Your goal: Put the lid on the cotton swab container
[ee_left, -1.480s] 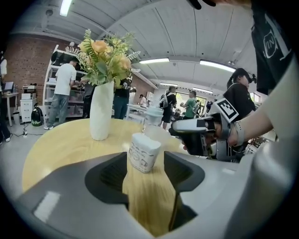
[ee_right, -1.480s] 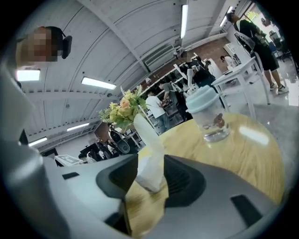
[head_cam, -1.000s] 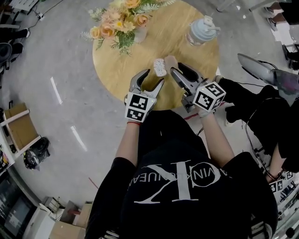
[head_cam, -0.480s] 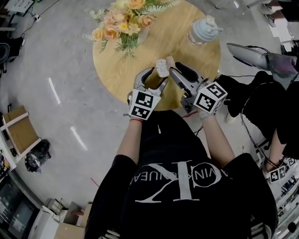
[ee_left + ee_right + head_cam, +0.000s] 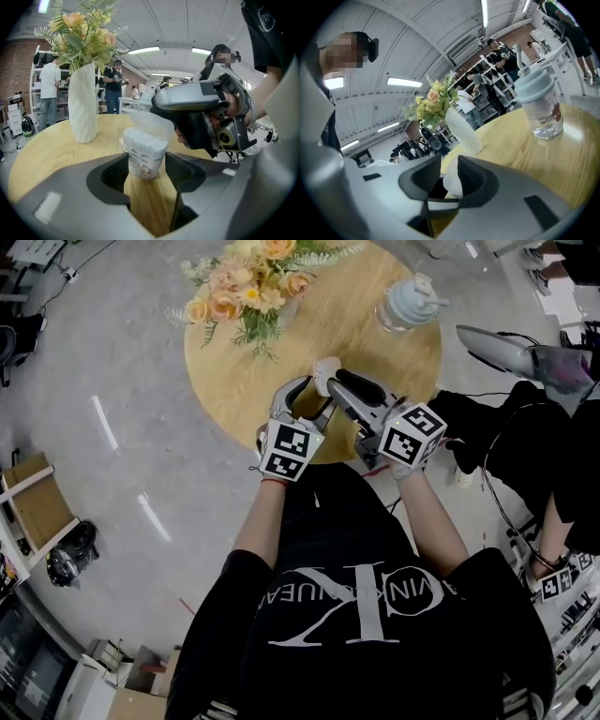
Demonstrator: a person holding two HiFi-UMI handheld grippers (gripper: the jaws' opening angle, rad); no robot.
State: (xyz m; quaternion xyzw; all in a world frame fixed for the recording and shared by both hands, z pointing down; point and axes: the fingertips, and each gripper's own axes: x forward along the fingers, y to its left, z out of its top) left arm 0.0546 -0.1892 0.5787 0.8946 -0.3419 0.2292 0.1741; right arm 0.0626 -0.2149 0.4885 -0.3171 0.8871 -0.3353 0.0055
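Right tongs (image 5: 449, 171) shifted, closing on lid (image 5: 152, 123); container (image 5: 144, 157): left gripper view.

I look along my right claw (image 5: 449, 161): its two dark pads (image 5: 476, 180) have just been closing a little and press on the pale, translucent lid (image 5: 453, 182) that stands between them. Just beyond the lid rises the white vase (image 5: 464, 129) on the round wooden tabletop (image 5: 520, 159), with its yellow and peach flowers (image 5: 432, 101) fanning up and to the left. To the right of the vase, well apart from it, stands a clear cup (image 5: 540, 110) with a pale blue cap and a straw. Behind the vase I see people (image 5: 499, 49) among shelving under long ceiling lights.
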